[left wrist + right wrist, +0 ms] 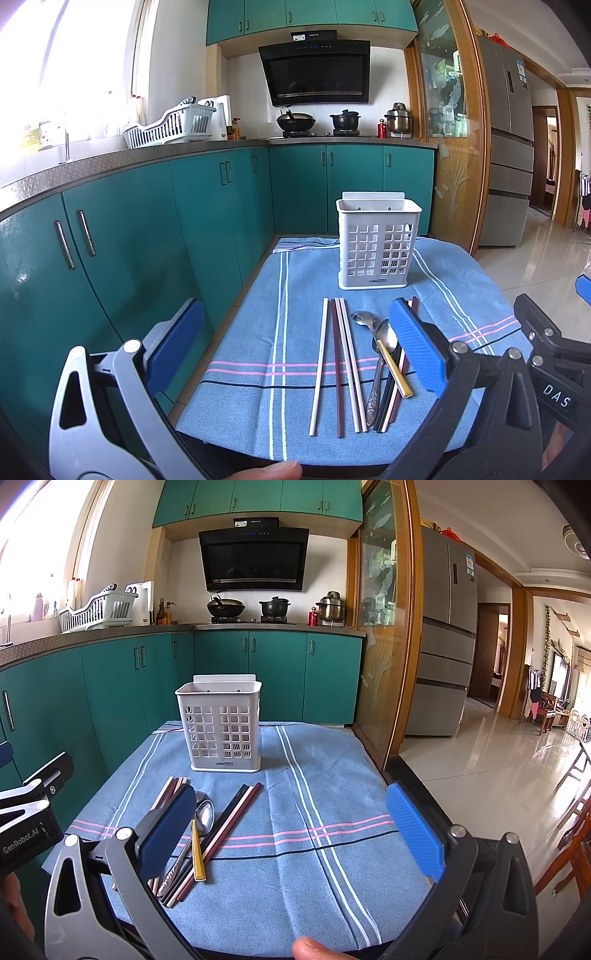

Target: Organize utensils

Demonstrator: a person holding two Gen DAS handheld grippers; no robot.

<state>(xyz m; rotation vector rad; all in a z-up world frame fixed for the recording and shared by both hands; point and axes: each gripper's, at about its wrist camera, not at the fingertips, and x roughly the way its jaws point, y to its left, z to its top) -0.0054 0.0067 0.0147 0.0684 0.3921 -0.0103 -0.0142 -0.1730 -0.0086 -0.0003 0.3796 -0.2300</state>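
A white slotted utensil holder (377, 243) (221, 725) stands upright at the far end of a blue striped cloth (258, 350) (314, 812). In front of it lie several chopsticks (338, 365) (236, 816), white, pink and dark red. Beside them lie two metal spoons (373, 332) (205, 816), one with a gold handle (197, 853). My left gripper (295, 347) is open above the near end of the chopsticks, holding nothing. Open too, my right gripper (291, 830) hovers over bare cloth to the right of the utensils.
Teal cabinets (129, 240) run along the left and back under a counter with a dish rack (170, 125), a wok (225, 607) and pots. A glass door (384, 627) and fridge (447, 635) stand right; tiled floor lies beyond.
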